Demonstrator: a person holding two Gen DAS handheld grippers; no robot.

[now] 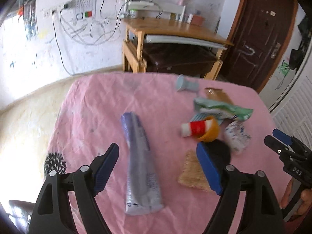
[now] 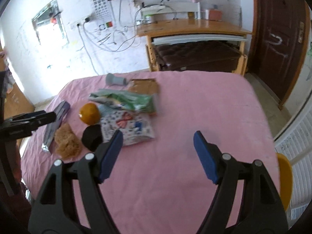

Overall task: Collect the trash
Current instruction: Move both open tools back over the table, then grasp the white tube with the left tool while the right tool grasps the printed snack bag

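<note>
Where trash (image 2: 124, 101) clusters left, pink cloth (image 2: 204, 107) lies bare rightward.

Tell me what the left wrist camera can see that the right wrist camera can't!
Only the left wrist view shows the red and white tube tucked in the orange cup, and a black spiky ball beside the table.

Only the right wrist view shows the yellow chair and the pink bow printed on the white packet.

Both show the pink tablecloth, purple tube, green wrapper, tan sponge, and both open, empty claws: left claw, right claw.
</note>
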